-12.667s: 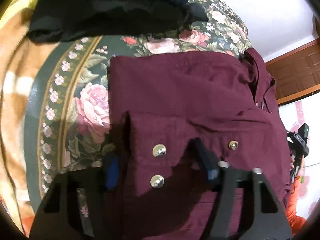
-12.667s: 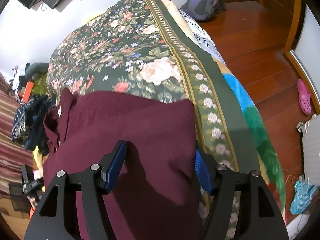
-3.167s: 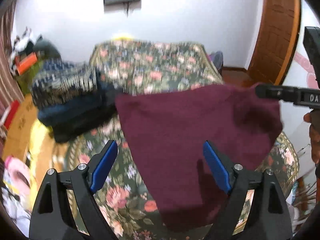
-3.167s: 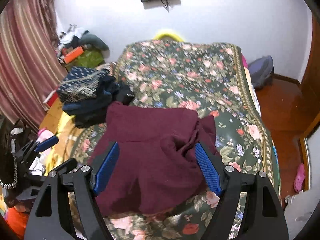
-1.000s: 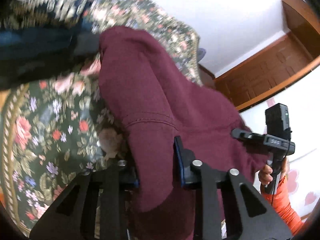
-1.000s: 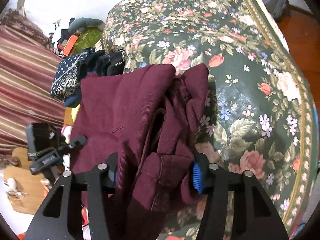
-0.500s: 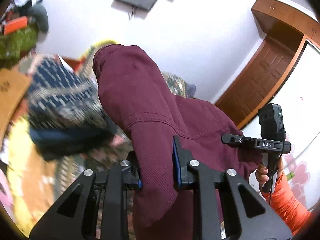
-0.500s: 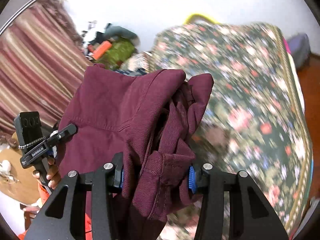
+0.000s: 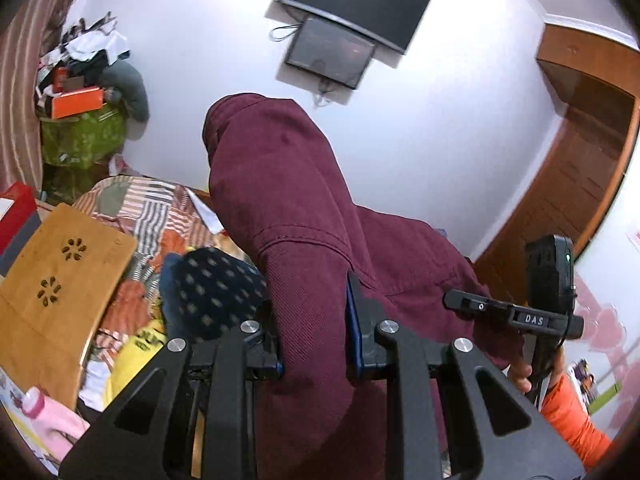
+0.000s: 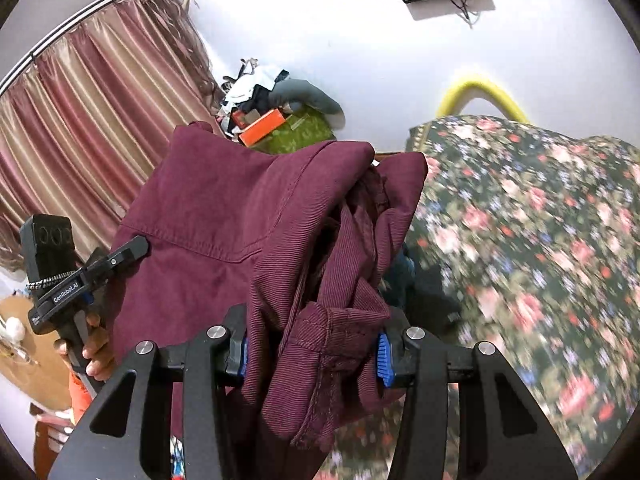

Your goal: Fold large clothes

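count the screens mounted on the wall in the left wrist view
2: a large dark screen high on the white wall, and a smaller one directly below it, overlapping its lower edge. Others may lie outside the view.

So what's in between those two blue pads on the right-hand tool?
A bunched fold of the maroon shirt, clamped by the right gripper; its blue pads press on it, as the right wrist view shows.

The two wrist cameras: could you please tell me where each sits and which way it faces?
Left wrist: on the left gripper, facing the white wall and wall-mounted dark screen; the right gripper and its hand show.
Right wrist: on the right gripper, facing the striped pink curtain and floral bedspread; the left gripper shows.
Shared: the maroon corduroy shirt, clamped by both.
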A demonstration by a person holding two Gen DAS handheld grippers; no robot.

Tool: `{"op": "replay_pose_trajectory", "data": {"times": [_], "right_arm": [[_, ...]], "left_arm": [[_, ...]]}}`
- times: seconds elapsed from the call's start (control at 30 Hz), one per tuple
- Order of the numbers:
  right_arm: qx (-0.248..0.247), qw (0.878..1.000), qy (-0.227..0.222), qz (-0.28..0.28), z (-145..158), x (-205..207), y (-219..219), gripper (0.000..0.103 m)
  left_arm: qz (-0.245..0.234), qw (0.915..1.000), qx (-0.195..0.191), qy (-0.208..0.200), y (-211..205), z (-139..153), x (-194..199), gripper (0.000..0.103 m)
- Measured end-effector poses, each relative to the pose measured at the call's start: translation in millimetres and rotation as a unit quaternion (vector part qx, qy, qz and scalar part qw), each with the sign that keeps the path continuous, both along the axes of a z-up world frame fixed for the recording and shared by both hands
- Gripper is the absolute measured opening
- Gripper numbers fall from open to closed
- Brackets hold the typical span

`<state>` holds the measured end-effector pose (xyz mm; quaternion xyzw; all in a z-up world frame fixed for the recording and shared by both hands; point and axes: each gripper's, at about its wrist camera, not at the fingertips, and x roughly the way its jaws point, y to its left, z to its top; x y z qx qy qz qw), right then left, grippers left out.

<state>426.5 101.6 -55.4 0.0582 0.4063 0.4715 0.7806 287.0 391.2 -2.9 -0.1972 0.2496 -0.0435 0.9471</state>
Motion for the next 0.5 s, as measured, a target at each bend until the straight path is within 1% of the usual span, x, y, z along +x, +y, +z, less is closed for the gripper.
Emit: {"op": "replay_pose_trajectory", "data": {"times": [0.03,0.1,0.13,0.17,0.2,0.27,0.3,0.33,0.37,0.43,0.47,0.5], "right_arm": [[0.003,1.000,0.006,-0.001,-4,8,7,0.042],[0.004,1.000,0.026,-0.003,-26,28,24,0.042],[-0.001,0.999,0.038,-0.004,-41,37,32,0.042],[-0.006,0.999,0.049,-0.006,-52,42,40,0.042],[-0.018,0.998,0.062,-0.008,-71,49,50,0.042],[-0.057,0.995,0.085,-0.017,-106,60,66,0.042],[-0.068,0.992,0.100,-0.020,-124,66,70,0.043],[-0.065,0.991,0.111,-0.022,-136,69,70,0.046],[-0.054,0.991,0.120,-0.025,-149,73,67,0.048],[-0.038,0.991,0.126,-0.024,-155,76,60,0.056],[-0.042,0.991,0.127,-0.019,-155,77,58,0.058],[-0.048,0.991,0.126,-0.013,-153,75,56,0.059]], "left_arm": [[0.004,1.0000,-0.002,0.005,8,-4,8,0.023],[0.014,0.9996,-0.001,0.023,25,-19,30,0.023],[0.019,0.9992,0.000,0.037,33,-31,41,0.024],[0.026,0.9980,0.001,0.059,43,-48,57,0.024],[0.031,0.9965,0.000,0.078,48,-62,66,0.025],[0.053,0.9905,0.015,0.126,63,-99,88,0.028],[0.061,0.9882,0.018,0.139,67,-112,94,0.034],[0.066,0.9858,0.019,0.153,72,-125,99,0.040],[0.071,0.9841,0.022,0.162,76,-137,103,0.042],[0.066,0.9860,0.023,0.151,75,-143,100,0.047],[0.063,0.9868,0.025,0.147,74,-143,98,0.049],[0.061,0.9867,0.033,0.147,74,-142,97,0.053]]}}
